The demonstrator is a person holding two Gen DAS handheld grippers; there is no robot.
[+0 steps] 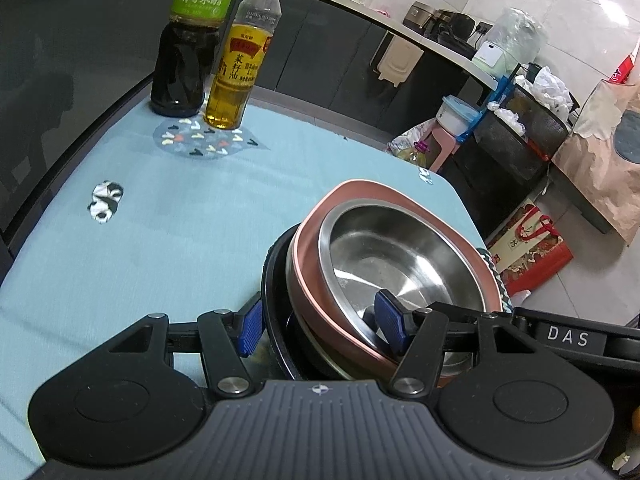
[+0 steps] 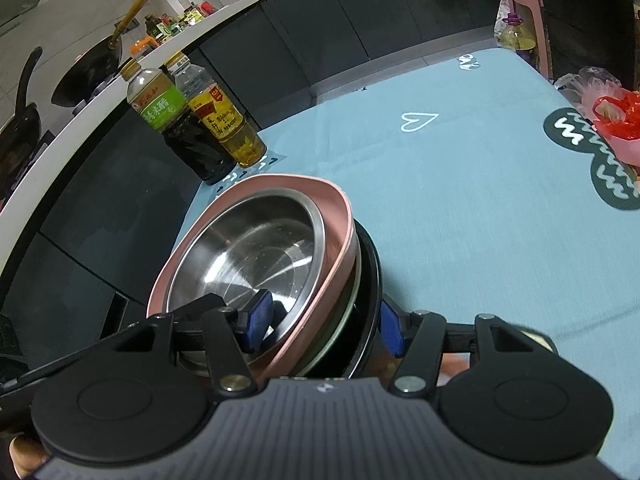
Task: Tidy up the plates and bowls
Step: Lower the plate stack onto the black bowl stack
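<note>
Steel bowl (image 1: 404, 264) nests in the pink bowl (image 1: 312, 248) atop black plates (image 1: 272, 280); my left gripper (image 1: 320, 326) and right gripper (image 2: 326, 326) straddle the rims unclenched. Next, clench and carry toward twelve o'clock.

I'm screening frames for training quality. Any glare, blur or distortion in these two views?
Left wrist: strong fisheye bending of the counter edge, soft highlights inside the steel bowl, otherwise sharp. Right wrist: same bending, streaky reflections in the steel bowl, slight smear by the right gripper.
</note>
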